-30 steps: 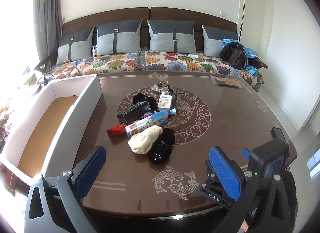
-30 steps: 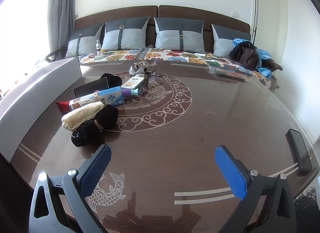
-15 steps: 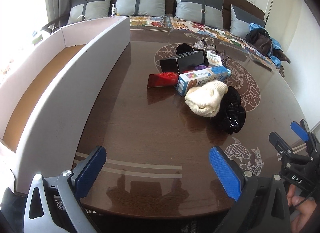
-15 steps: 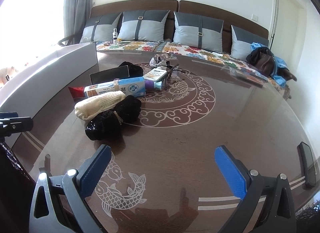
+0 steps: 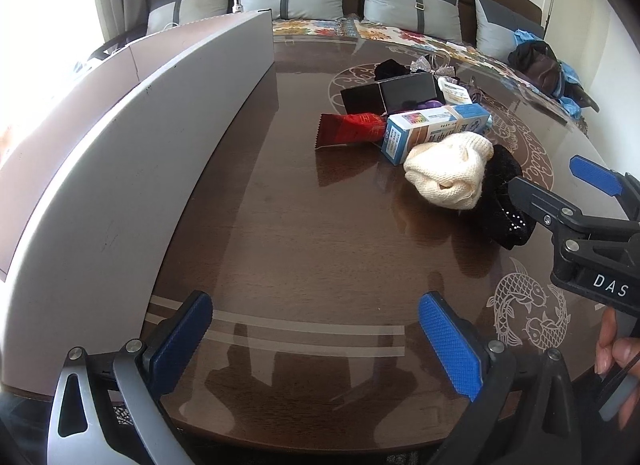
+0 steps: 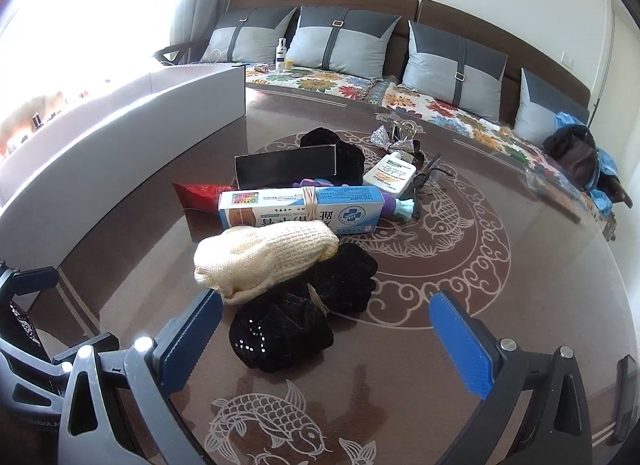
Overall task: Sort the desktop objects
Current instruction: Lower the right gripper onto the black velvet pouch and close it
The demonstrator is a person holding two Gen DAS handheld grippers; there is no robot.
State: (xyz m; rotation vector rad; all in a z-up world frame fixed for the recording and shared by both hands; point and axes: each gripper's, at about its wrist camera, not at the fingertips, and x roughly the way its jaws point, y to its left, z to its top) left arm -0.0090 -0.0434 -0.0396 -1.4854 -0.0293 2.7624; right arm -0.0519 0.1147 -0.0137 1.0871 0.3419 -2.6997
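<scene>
A pile lies mid-table: a cream knitted glove (image 5: 448, 173) (image 6: 264, 257) on black gloves (image 5: 500, 205) (image 6: 308, 305), a white-and-blue carton (image 5: 432, 133) (image 6: 300, 211), a red packet (image 5: 350, 129) (image 6: 200, 193), a black box (image 5: 392, 95) (image 6: 286, 165) and a small white tube (image 6: 394, 175). My left gripper (image 5: 316, 341) stands open over bare table near the front edge, apart from the pile. My right gripper (image 6: 328, 337) is open, its fingers flanking the nearest black glove without touching; in the left wrist view the right gripper (image 5: 560, 193) reaches in from the right.
A long white cardboard box (image 5: 132, 137) (image 6: 120, 137) stands along the table's left side. A sofa with grey cushions (image 6: 344, 41) and a dark bag (image 6: 576, 149) lies behind. A phone (image 6: 626, 397) rests near the right table edge. A hand (image 5: 616, 349) holds the right gripper.
Both grippers moved forward and lower toward the pile. The right gripper now straddles the nearest black glove; the left has drawn nearer along the white box. Jaws stayed open.
</scene>
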